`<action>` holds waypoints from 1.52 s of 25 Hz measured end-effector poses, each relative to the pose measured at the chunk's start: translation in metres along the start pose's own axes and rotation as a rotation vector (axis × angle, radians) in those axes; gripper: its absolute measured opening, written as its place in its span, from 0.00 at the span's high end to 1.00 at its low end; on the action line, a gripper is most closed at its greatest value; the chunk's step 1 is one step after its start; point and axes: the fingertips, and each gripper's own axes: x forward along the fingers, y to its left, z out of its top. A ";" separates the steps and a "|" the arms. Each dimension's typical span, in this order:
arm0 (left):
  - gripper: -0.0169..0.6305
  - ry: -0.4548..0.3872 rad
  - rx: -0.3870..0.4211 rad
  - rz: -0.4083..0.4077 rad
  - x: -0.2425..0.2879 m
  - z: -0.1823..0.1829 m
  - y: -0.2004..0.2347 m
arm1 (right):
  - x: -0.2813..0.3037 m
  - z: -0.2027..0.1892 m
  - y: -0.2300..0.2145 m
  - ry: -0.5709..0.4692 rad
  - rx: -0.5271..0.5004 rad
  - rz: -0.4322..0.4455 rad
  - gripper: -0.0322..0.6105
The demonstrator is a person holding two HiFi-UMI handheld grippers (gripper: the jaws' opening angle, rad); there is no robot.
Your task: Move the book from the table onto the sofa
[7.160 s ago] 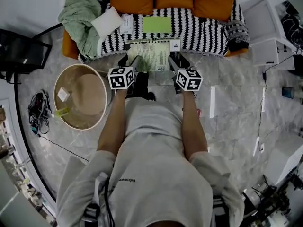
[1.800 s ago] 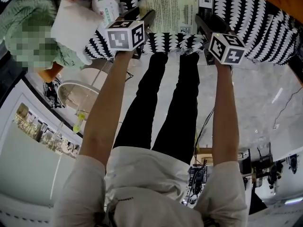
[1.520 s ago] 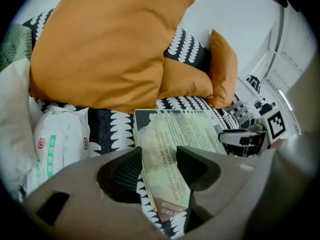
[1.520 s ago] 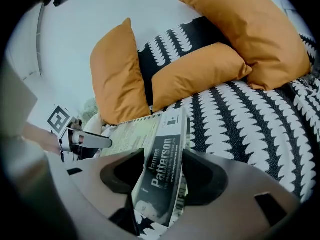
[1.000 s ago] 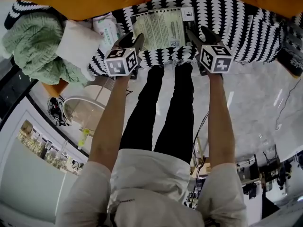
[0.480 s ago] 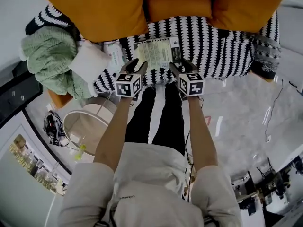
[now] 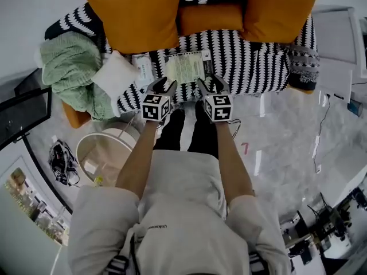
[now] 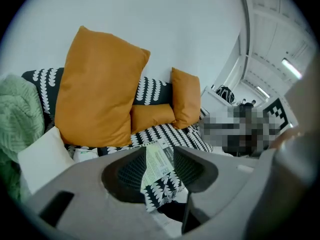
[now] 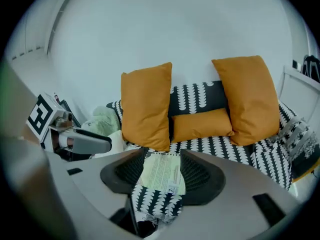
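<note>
left tongs (image 7: 163, 85): released, jaws spread wide with nothing but air between them. Through the gap in the left gripper view you just see the book lying further off.
right tongs (image 7: 211, 83): same deal, hanging open and gripping nothing, with the book showing through the gap beyond.
both tongs: side by side over the front edge of the seat, angled downward, one at the end of each bare forearm.
book: pale green paper-covered book (image 7: 185, 67), flat on the sofa seat near its front edge. It's just ahead of both tongs, roughly centred between them and touching neither. Small white label at one corner, too small to read.
sofa: sofa with a black-and-white patterned cover (image 7: 252, 62), and the book is sitting right on that pattern.
cushions: big orange cushion (image 7: 135, 10) at the back left, second orange cushion (image 7: 278, 7) at the back right, small orange bolster (image 7: 209, 17) between them. All are behind the book.
white bits: small white packet (image 7: 143, 70) just left of the book, white square pillow (image 7: 114, 76) left of that.
blanket: pale green knitted blanket (image 7: 71, 70) heaped on the sofa's left end.
counter: round beige counter (image 7: 106, 150) left of the person's legs, well apart from the book. A few small things are on it, can't tell what.
floor: grey marble floor (image 7: 275, 136) under everything.
</note>
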 end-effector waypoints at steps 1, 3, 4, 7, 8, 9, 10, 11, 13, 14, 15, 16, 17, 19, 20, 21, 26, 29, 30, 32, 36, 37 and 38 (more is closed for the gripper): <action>0.70 -0.014 -0.006 0.000 -0.009 0.001 -0.001 | -0.006 0.002 0.006 -0.005 -0.005 -0.008 0.60; 0.70 -0.038 -0.017 0.000 -0.026 0.003 -0.006 | -0.020 0.005 0.016 -0.015 -0.004 -0.019 0.60; 0.70 -0.047 -0.022 0.000 -0.032 0.005 -0.009 | -0.027 0.008 0.019 -0.020 -0.003 -0.026 0.60; 0.70 -0.062 -0.037 0.000 -0.047 0.006 -0.010 | -0.041 0.016 0.032 -0.039 -0.006 -0.038 0.60; 0.70 -0.065 -0.046 -0.002 -0.053 0.005 -0.009 | -0.044 0.017 0.039 -0.043 0.000 -0.033 0.60; 0.70 -0.067 -0.059 -0.007 -0.059 0.004 -0.009 | -0.046 0.016 0.044 -0.043 0.010 -0.025 0.60; 0.70 -0.071 -0.071 -0.015 -0.063 0.003 -0.011 | -0.047 0.013 0.047 -0.039 0.021 -0.018 0.60; 0.70 -0.073 -0.078 -0.024 -0.065 0.002 -0.014 | -0.048 0.011 0.049 -0.035 0.030 -0.018 0.60; 0.70 -0.064 -0.076 -0.040 -0.067 0.001 -0.018 | -0.051 0.008 0.046 -0.032 0.057 -0.033 0.60; 0.70 -0.056 -0.075 -0.043 -0.066 0.000 -0.019 | -0.053 0.007 0.045 -0.036 0.076 -0.044 0.60; 0.70 -0.050 -0.084 -0.039 -0.067 -0.003 -0.019 | -0.056 0.005 0.043 -0.040 0.091 -0.056 0.60; 0.70 -0.049 -0.105 -0.025 -0.068 -0.006 -0.017 | -0.059 0.003 0.042 -0.040 0.100 -0.063 0.60; 0.70 -0.050 -0.134 -0.002 -0.070 -0.010 -0.014 | -0.062 -0.001 0.042 -0.036 0.101 -0.067 0.60; 0.70 -0.059 -0.169 0.039 -0.073 -0.014 -0.006 | -0.063 -0.007 0.040 -0.024 0.100 -0.074 0.60; 0.70 -0.067 -0.164 0.046 -0.074 -0.011 -0.004 | -0.063 -0.009 0.039 -0.024 0.105 -0.079 0.60; 0.70 -0.073 -0.149 0.045 -0.075 -0.008 -0.004 | -0.063 -0.009 0.038 -0.026 0.112 -0.084 0.60; 0.71 -0.056 -0.088 0.014 -0.079 -0.010 -0.008 | -0.062 -0.012 0.045 -0.024 0.108 -0.087 0.61; 0.75 -0.061 -0.078 -0.004 -0.079 -0.008 -0.008 | -0.060 -0.005 0.049 -0.038 0.087 -0.082 0.64; 0.76 -0.064 -0.079 -0.008 -0.080 -0.007 -0.008 | -0.059 -0.003 0.051 -0.042 0.082 -0.076 0.66; 0.81 -0.072 -0.081 -0.013 -0.082 -0.007 -0.009 | -0.057 0.000 0.056 -0.046 0.068 -0.061 0.73; 0.88 -0.083 -0.085 -0.013 -0.088 -0.008 -0.010 | -0.061 0.000 0.061 -0.047 0.061 -0.054 0.85; 0.90 -0.078 -0.086 -0.010 -0.088 -0.009 -0.009 | -0.061 0.000 0.062 -0.046 0.061 -0.048 0.87; 0.93 -0.070 -0.085 -0.006 -0.088 -0.011 -0.008 | -0.061 0.000 0.064 -0.043 0.064 -0.040 0.89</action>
